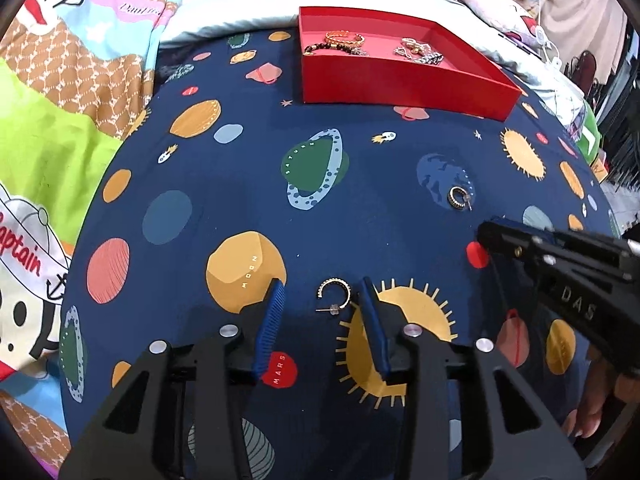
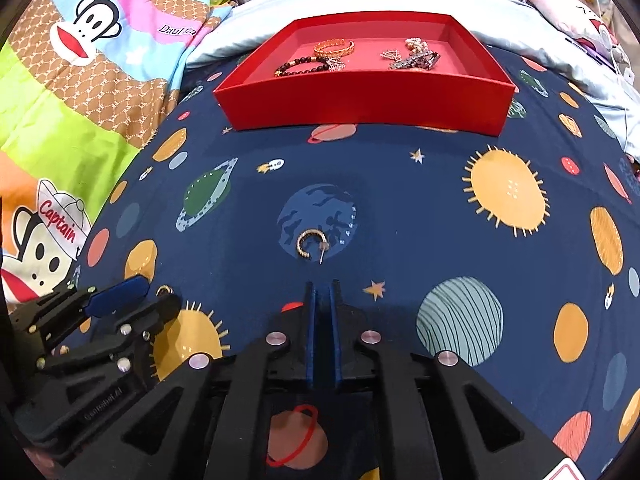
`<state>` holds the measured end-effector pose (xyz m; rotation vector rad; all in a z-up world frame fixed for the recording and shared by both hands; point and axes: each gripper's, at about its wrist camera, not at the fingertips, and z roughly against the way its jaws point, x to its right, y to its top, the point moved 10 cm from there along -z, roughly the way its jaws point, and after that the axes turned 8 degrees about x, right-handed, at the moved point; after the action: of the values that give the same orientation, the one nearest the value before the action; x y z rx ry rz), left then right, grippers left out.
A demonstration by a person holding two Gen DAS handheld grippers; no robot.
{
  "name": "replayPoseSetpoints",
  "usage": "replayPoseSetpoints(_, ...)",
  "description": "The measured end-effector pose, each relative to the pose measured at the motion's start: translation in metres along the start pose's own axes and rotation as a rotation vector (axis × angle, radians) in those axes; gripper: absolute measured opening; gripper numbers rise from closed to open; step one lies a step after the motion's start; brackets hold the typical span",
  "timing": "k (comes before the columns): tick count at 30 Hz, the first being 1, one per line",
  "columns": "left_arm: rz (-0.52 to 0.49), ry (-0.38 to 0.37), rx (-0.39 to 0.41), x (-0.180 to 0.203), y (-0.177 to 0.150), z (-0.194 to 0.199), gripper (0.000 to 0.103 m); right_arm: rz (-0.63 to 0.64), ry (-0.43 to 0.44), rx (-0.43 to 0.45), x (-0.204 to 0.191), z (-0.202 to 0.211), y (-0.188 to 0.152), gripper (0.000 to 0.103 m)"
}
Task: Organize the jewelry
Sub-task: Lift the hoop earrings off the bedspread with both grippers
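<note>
A gold hoop earring (image 1: 334, 295) lies on the navy planet-print cloth between the blue pads of my left gripper (image 1: 322, 290). That gripper is open, and the hoop sits close to the right-hand pad. A second hoop earring (image 2: 312, 245) rests on a blue planet just ahead of my right gripper (image 2: 322, 285), which is shut with nothing between its pads. The same earring (image 1: 460, 198) shows in the left wrist view, beyond the right gripper (image 1: 486, 232). In the right wrist view the left gripper (image 2: 152, 294) is at the lower left.
A red tray (image 2: 360, 104) stands at the far side of the cloth, holding a gold bangle (image 2: 335, 47), a dark bead bracelet (image 2: 298, 66) and a heap of chains (image 2: 416, 58). Cartoon-print bedding (image 2: 80, 80) lies to the left. A hand (image 1: 600, 412) holds the right gripper.
</note>
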<state>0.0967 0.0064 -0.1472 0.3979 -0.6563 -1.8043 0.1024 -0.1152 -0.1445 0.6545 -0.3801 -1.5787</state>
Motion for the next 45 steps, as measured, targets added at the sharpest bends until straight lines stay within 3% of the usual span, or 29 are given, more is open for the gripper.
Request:
replayPoseSetpoints(4,-0.013,0.010,0.009,0.000,-0.001,0.000,0.036,0.013,0.000,0.004,-0.004,-0.005,0.006,0.016)
replayPoseSetpoints(9,-0.006,0.003,0.013,-0.002,0.000,0.001,0.022,0.031,-0.001,0.011,-0.011,-0.012,0.015,0.018)
replayPoseSetpoints(14,0.005,-0.006,0.014,-0.006,-0.001,0.002,0.018,0.048,-0.011,0.014,-0.015,-0.021,0.022,0.018)
replayPoseSetpoints(27,0.030,-0.023,0.003,-0.006,-0.003,0.004,0.016,0.029,0.000,0.015,-0.011,-0.020,0.024,0.016)
replayPoseSetpoints(39,0.055,-0.061,-0.020,0.000,-0.008,0.017,0.016,-0.055,0.004,0.048,0.012,0.022,0.011,0.016)
replayPoseSetpoints(45,0.054,-0.079,0.014,0.007,0.007,0.032,0.016,-0.071,0.001,0.086,0.022,0.048,0.013,0.016)
